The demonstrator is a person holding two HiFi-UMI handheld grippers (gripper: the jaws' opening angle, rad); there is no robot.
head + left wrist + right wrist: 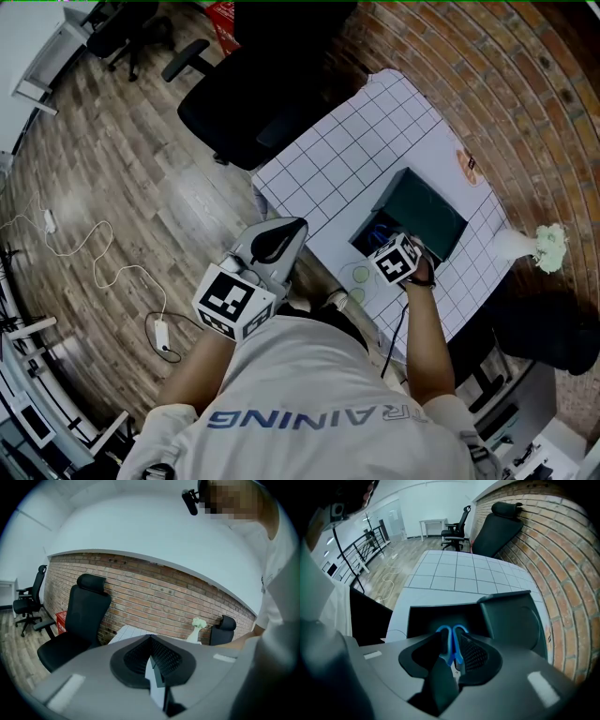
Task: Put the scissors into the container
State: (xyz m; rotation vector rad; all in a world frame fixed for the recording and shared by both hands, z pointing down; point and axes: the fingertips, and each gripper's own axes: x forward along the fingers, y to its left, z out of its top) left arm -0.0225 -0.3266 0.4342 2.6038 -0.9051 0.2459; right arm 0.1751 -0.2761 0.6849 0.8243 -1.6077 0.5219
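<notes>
Scissors with blue handles (443, 631) stand between the jaws of my right gripper (452, 640), handles pointing out over the open dark container (440, 617). The pads sit close on either side without clearly pressing, so I read this gripper as open. From the head view, the right gripper (382, 239) hovers at the container's (427, 214) near-left corner, where a bit of blue shows. The container's lid (513, 620) stands raised on the right. My left gripper (274, 240) is held off the table's near edge, shut and empty, its tips (150, 640) meeting.
The container rests on a white gridded table (356, 141). A white vase with flowers (546, 246) stands by the brick wall at the right. A black office chair (248, 103) is at the table's far side. Cables (103, 262) lie on the wooden floor.
</notes>
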